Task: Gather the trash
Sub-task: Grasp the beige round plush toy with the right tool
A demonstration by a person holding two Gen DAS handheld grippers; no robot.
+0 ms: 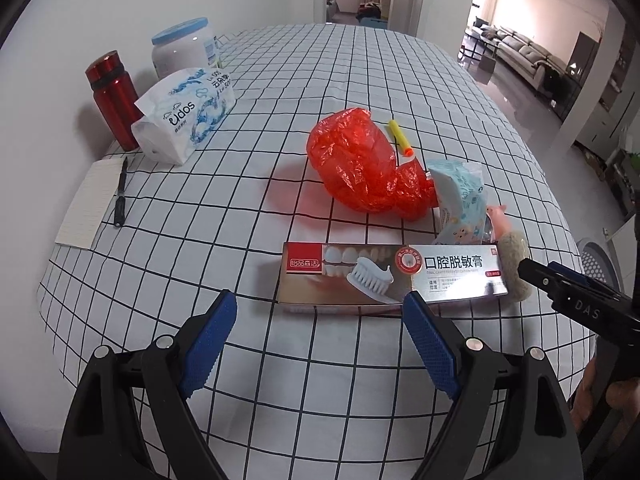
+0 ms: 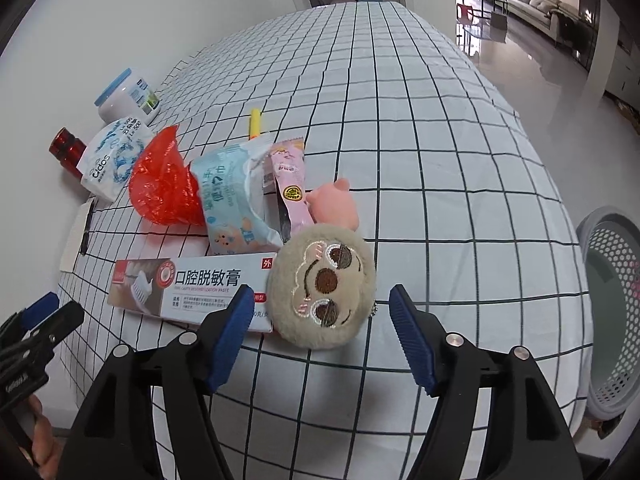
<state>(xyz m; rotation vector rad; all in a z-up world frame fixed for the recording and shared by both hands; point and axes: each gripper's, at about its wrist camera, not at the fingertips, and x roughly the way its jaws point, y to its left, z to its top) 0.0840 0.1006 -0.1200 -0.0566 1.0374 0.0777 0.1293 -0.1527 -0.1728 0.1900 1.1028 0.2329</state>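
A toothpaste box (image 1: 394, 274) (image 2: 192, 286) lies on the checked tablecloth just ahead of my open, empty left gripper (image 1: 320, 312). Behind it lie a crumpled red plastic bag (image 1: 360, 164) (image 2: 164, 184), a light blue wipes wrapper (image 1: 460, 200) (image 2: 232, 200) and a pink snack wrapper (image 2: 290, 184). A beige plush sloth face (image 2: 324, 284) (image 1: 516, 256) lies next to the box, right in front of my open, empty right gripper (image 2: 320, 308). A pink toy pig (image 2: 334, 204) lies behind the plush. A yellow foam dart (image 1: 400, 138) (image 2: 255, 122) lies further back.
A grey mesh waste basket (image 2: 612, 312) stands off the table's right edge. At the left stand a red flask (image 1: 112, 100), a white jar (image 1: 184, 48) and a tissue pack (image 1: 188, 114). A notepad (image 1: 90, 204) with a pen (image 1: 121, 192) lies near the left edge.
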